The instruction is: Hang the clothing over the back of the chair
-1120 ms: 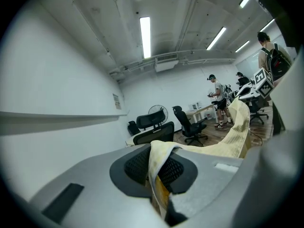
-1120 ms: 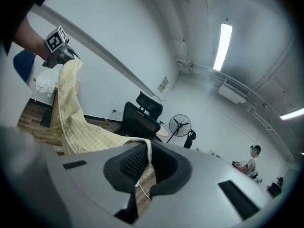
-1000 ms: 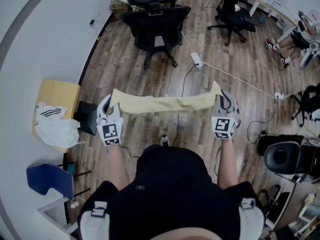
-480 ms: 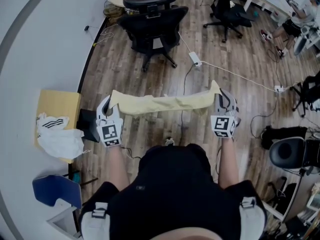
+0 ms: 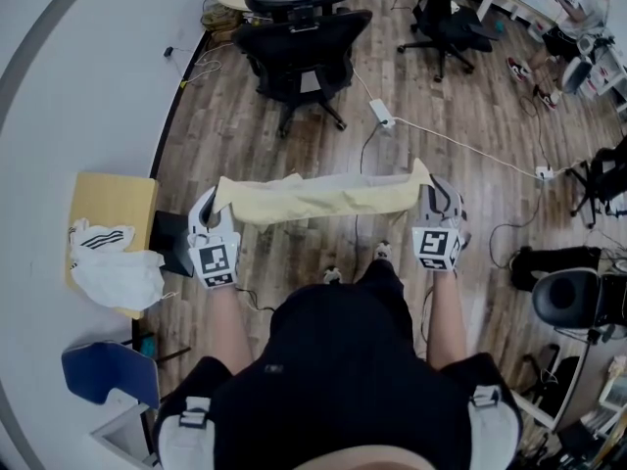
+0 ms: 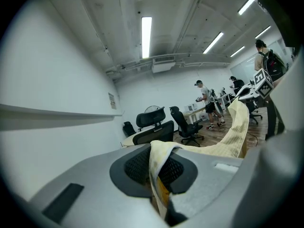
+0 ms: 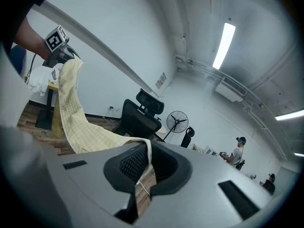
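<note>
Item: yellow clothing (image 5: 318, 199), was stretched roughly level betw. my two tongs, in the air over the wood floor (image 5: 245, 125). My left gripper (image 5: 217, 202) pinched one end, my right gripper (image 5: 428, 188) pinched the other. Black chair (image 5: 299, 47) stood well apart, ahead of me.

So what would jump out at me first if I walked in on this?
Most striking is the pale yellow garment, stretched out across the middle of the head view. One end is pinched in the left gripper and the other in the right gripper. Beyond it, near the top, stands a black office chair, and at the left a white bag lies on a yellow table.
</note>
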`<action>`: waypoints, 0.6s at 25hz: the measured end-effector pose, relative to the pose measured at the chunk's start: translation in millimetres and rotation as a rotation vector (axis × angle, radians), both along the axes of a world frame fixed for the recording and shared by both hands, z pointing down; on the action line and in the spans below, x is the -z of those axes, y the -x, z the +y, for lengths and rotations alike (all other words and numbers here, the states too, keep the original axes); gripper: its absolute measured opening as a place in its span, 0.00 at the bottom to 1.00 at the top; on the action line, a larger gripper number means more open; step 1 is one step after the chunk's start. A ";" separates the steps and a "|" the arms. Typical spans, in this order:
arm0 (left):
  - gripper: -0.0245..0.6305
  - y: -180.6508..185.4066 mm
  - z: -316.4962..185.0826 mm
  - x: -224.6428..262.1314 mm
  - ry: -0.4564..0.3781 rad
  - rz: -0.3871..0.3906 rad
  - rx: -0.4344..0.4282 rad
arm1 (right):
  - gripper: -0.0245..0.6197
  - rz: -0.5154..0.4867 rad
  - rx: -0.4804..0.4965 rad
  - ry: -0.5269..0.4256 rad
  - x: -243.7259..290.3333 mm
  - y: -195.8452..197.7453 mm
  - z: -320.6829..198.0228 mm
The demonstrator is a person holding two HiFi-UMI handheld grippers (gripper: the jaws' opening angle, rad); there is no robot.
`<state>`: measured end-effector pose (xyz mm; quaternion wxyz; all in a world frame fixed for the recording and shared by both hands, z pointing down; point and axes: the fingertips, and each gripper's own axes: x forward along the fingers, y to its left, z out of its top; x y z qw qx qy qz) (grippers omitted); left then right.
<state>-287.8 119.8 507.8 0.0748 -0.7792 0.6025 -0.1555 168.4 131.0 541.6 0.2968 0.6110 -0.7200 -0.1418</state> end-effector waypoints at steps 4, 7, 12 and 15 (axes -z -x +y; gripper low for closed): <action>0.04 11.2 3.5 -3.1 0.009 0.000 0.023 | 0.04 -0.003 0.002 0.026 -5.2 6.8 -3.8; 0.04 17.8 4.0 -3.7 0.010 0.004 0.042 | 0.04 0.000 0.034 0.013 -2.3 16.8 -11.5; 0.04 25.9 -2.6 -3.5 0.009 0.015 0.064 | 0.04 0.007 0.049 0.017 -0.6 23.9 -24.8; 0.04 22.4 -10.6 -2.8 0.009 0.008 0.061 | 0.04 0.009 0.054 0.007 1.2 19.3 -35.0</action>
